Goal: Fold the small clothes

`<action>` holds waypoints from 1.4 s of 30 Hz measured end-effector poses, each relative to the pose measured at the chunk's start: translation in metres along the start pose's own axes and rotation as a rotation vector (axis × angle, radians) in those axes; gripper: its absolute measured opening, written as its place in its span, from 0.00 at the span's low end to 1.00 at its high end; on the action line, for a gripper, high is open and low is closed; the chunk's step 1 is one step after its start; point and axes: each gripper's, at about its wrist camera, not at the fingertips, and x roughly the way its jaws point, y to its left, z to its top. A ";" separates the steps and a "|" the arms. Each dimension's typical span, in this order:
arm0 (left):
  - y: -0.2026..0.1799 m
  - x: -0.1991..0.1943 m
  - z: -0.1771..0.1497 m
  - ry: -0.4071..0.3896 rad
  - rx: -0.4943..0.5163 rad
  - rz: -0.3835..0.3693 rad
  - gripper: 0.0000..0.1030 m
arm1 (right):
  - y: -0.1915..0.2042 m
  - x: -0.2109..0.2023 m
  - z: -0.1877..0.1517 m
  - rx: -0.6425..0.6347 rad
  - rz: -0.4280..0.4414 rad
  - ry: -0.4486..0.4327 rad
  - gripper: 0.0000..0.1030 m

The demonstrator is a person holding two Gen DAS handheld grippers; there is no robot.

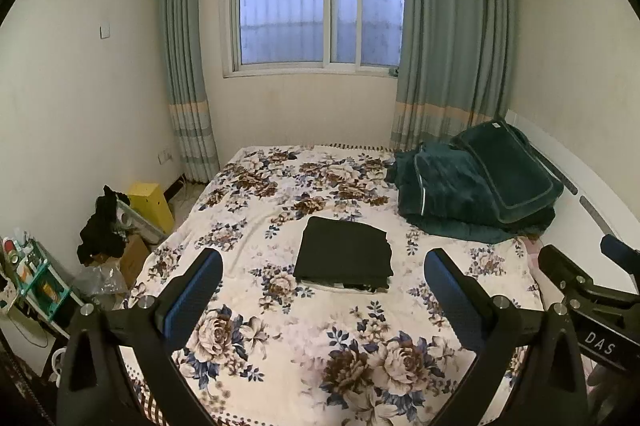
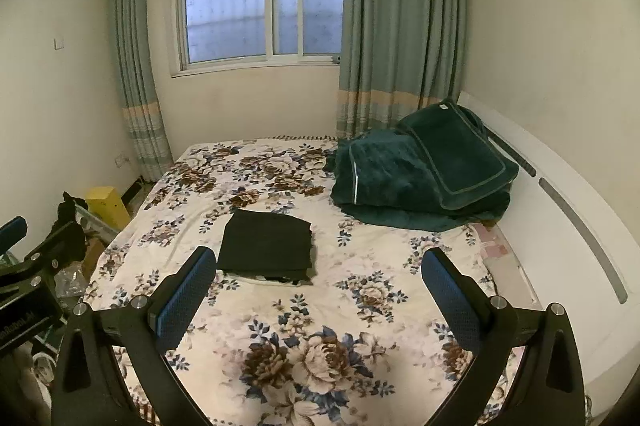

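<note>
A black garment (image 1: 345, 252) lies folded into a neat rectangle on the flowered bedspread (image 1: 280, 338), with a strip of white cloth showing under its near edge. It also shows in the right wrist view (image 2: 267, 245). My left gripper (image 1: 323, 266) is open and empty, held above the bed short of the garment. My right gripper (image 2: 319, 266) is open and empty, also held back from it. The right gripper shows at the right edge of the left wrist view (image 1: 592, 282), and the left gripper at the left edge of the right wrist view (image 2: 24, 266).
A dark green blanket and pillow (image 1: 476, 186) are piled at the bed's far right by the white headboard (image 2: 568, 210). A yellow box (image 1: 150, 202), black clothes, a cardboard box and a cluttered shelf (image 1: 36, 278) stand on the floor left of the bed. A window and curtains are behind.
</note>
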 end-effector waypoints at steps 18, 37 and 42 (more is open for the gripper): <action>0.000 -0.008 -0.008 0.005 -0.001 0.035 1.00 | 0.005 -0.003 0.000 0.001 0.008 0.005 1.00; -0.003 -0.013 -0.009 -0.015 -0.002 0.055 1.00 | 0.005 -0.007 -0.003 0.002 0.009 -0.003 1.00; -0.003 -0.013 -0.010 -0.014 -0.004 0.058 1.00 | 0.005 -0.005 -0.003 0.002 0.011 -0.004 1.00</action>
